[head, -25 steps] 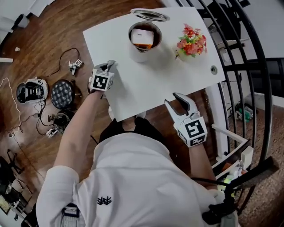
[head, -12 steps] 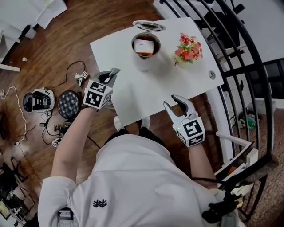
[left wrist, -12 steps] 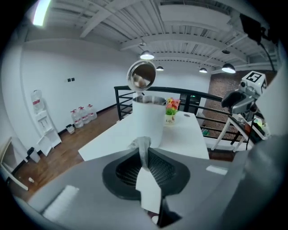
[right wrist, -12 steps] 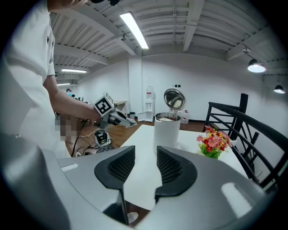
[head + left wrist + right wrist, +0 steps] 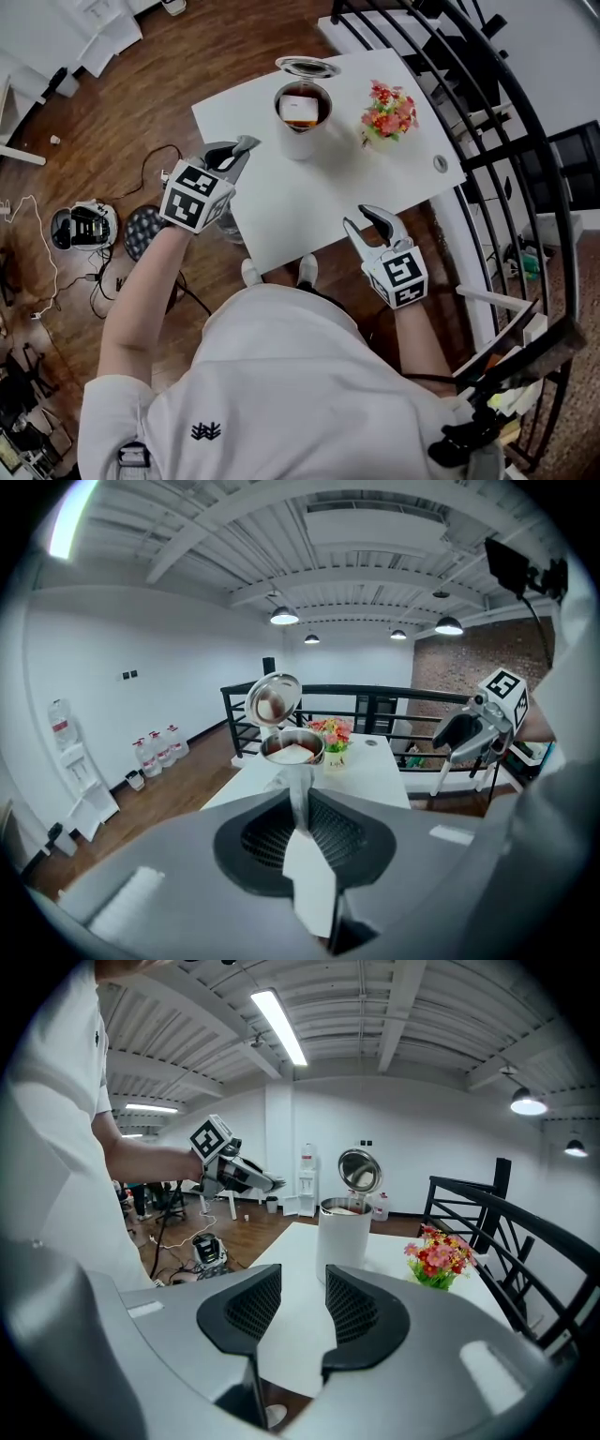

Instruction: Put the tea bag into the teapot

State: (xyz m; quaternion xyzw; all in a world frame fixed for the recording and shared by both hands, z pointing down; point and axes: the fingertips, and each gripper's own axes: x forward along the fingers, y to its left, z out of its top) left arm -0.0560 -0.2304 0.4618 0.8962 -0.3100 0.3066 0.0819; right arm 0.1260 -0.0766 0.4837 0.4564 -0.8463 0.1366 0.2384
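The white table (image 5: 309, 202) stands on a dark wooden floor (image 5: 187, 56) beside a black metal railing (image 5: 506, 141). The left gripper (image 5: 249, 143) hangs over the table's left edge, pointed toward the teapot (image 5: 301, 143). Its jaws are pressed together with nothing caught between the pads. The right gripper (image 5: 359, 218) sits at the near edge of the table, well apart from the teapot. Its jaws stand a little apart and are empty, with only the tabletop showing in the gap.

The teapot is a white cylinder with a metal rim near the far edge of the table. Its round metal lid (image 5: 307, 67) is swung back and open behind it. To its right is a small pot of red and pink flowers (image 5: 389, 111).

The tea bag (image 5: 300, 105) lies inside the open teapot. It is a flat, pale square, with orange-brown showing along its near side.
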